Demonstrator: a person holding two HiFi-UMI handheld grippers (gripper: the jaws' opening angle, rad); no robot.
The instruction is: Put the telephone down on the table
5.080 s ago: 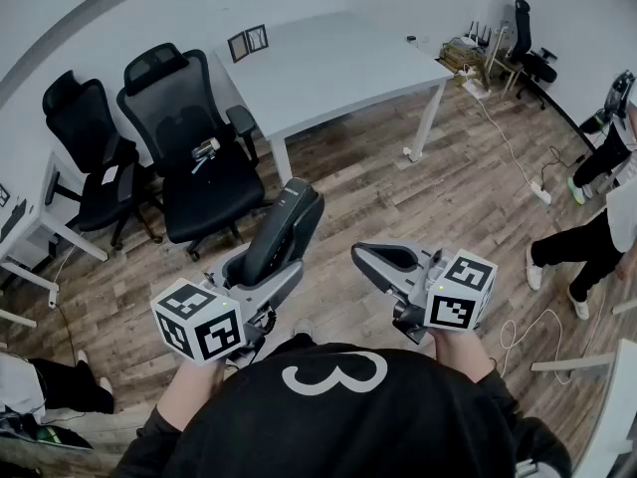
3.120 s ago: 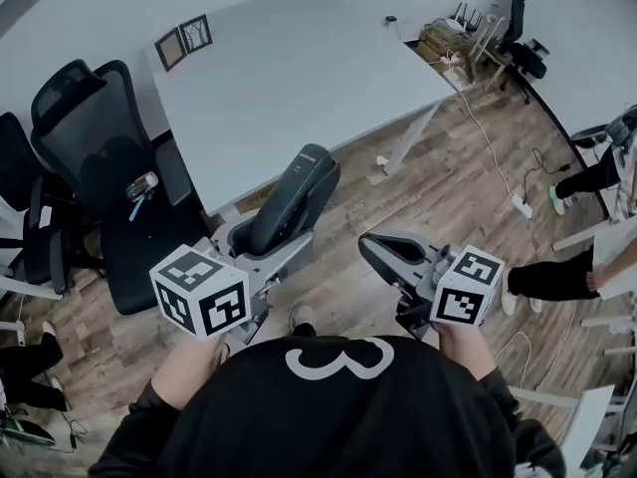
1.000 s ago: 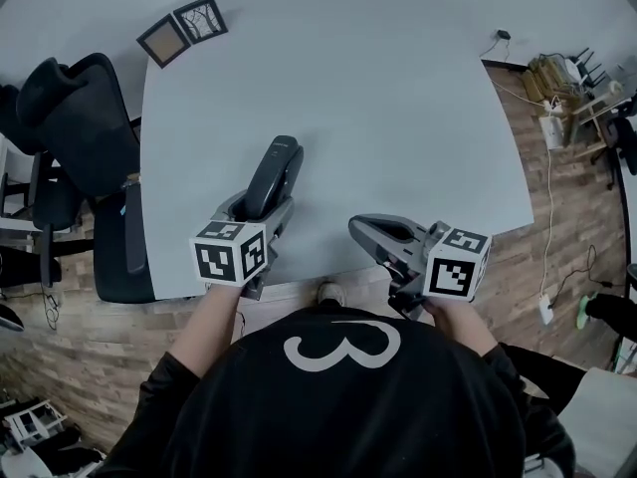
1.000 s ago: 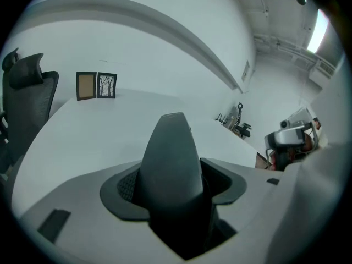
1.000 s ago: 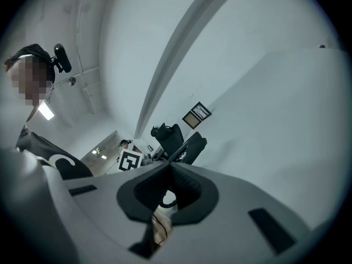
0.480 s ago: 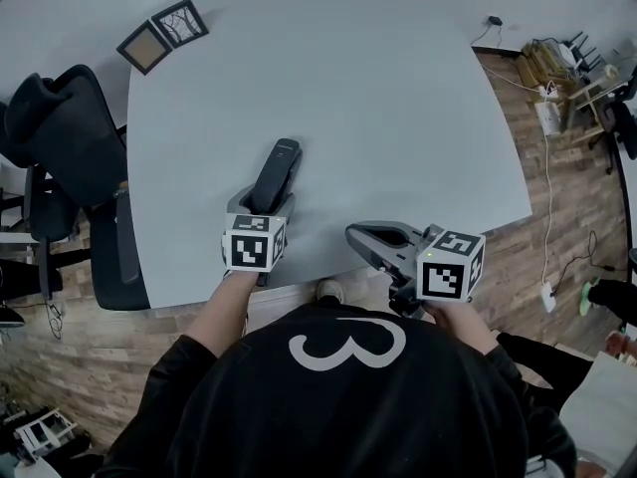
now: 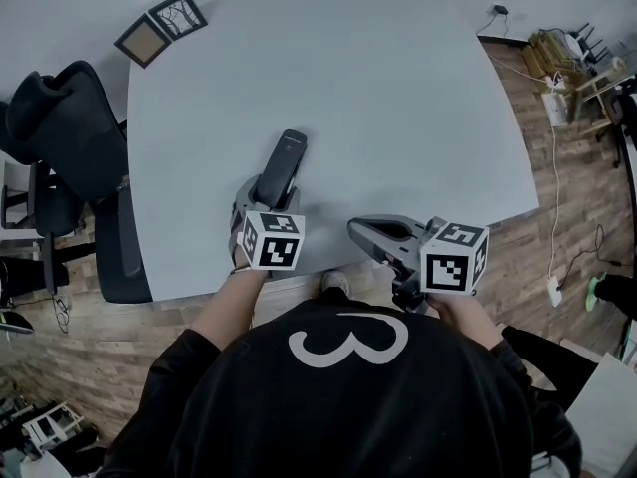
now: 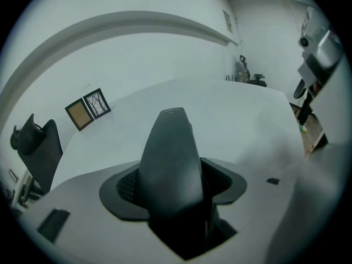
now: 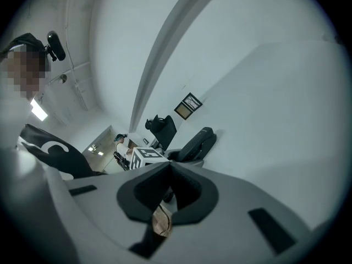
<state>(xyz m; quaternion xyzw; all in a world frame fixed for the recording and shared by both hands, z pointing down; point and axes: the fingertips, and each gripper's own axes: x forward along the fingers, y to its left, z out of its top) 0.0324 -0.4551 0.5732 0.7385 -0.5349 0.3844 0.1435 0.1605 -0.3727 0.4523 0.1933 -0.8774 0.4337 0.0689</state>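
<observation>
The black telephone handset [image 7: 284, 160] lies lengthwise between the jaws of my left gripper [image 7: 264, 189], which is shut on its lower half. It points away from me, low over the white table [image 7: 398, 98] near the front edge. Whether it touches the tabletop I cannot tell. In the left gripper view the telephone [image 8: 171, 153] fills the middle, with dark pads on both sides. My right gripper [image 7: 366, 235] hovers at the table's front edge to the right, shut and holding nothing. The right gripper view shows the telephone [image 9: 197, 143] beyond the closed jaws of the right gripper [image 9: 168, 172].
Two small picture frames [image 7: 159, 28] lie at the table's far left corner. Black office chairs [image 7: 60, 137] stand left of the table. Wooden floor with a cable and power strip [image 7: 552, 287] is on the right.
My left gripper has come down toward the table with the telephone and rolled, so its marker cube now faces up. The right gripper has hardly moved.
</observation>
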